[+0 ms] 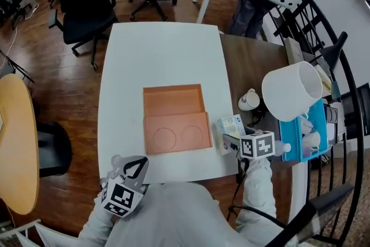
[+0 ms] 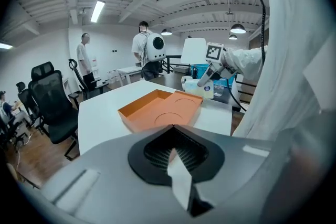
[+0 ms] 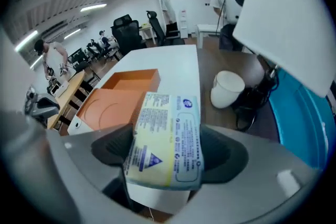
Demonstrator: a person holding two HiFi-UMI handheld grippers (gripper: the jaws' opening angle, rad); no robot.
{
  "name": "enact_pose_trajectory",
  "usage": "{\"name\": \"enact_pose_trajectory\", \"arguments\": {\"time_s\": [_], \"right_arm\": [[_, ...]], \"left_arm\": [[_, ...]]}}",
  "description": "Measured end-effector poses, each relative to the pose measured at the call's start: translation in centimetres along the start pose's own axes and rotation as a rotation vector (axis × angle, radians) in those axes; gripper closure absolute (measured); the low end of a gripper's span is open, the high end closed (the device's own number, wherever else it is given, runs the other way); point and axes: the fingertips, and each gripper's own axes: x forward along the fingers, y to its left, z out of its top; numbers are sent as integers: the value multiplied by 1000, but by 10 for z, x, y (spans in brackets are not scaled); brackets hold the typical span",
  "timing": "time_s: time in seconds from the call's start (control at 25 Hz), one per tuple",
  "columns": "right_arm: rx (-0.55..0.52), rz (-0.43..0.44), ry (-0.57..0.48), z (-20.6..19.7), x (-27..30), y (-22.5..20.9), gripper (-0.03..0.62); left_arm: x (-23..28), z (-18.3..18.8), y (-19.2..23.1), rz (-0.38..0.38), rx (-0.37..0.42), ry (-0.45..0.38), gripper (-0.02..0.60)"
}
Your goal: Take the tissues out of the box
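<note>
An orange box lies open on the white table, its lid with two round recesses toward me; nothing shows inside it. My right gripper is at the table's right edge, shut on a pale blue and yellow tissue pack. The right gripper view has the pack filling the gap between the jaws, with the box beyond at the left. My left gripper hangs at the near left edge, close to my body, jaws together. Its own view shows a thin white strip behind the tips.
A big white lampshade, a white cup and a blue tray crowd the brown desk on the right. Black office chairs stand beyond the table, and a black railing runs on the right. Two people stand far back.
</note>
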Motion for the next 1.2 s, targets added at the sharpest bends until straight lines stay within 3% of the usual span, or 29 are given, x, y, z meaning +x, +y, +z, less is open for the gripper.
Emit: {"name": "enact_pose_trajectory", "arguments": {"time_s": [0.12,0.32,0.48,0.6,0.68,0.76,0.84,0.92,1.0,1.08,1.2], "right_arm": [[5,-39,55,-16,29,0,187],[-9,-71,0,-13,29,3,187],[18,-32,-189,16,-8,6,161],[-38,24,-345,54,-66,22,163],[-103,96,-487,80,-112,46,191],[-128,228,-613,99,-144,76,349],[-89,415,-704,108,-160,102,591],[-13,607,-743,107,-165,121,591],[57,715,-734,97,-161,131,591],[96,739,-692,83,-147,135,591],[127,711,-633,69,-126,136,591]], "left_arm": [[0,1,-3,-2,13,1,565],[-5,-5,-4,24,-14,6,565],[-13,-10,-2,45,-24,10,565],[-16,-10,0,47,-18,7,565],[-16,-8,-1,42,-4,2,565],[-17,0,0,46,19,-6,565],[-16,7,0,54,38,-17,565],[-13,12,-3,56,50,-25,565],[-10,15,-7,53,57,-25,565],[-8,15,-9,53,58,-23,565],[-9,14,-10,53,65,-22,565]]}}
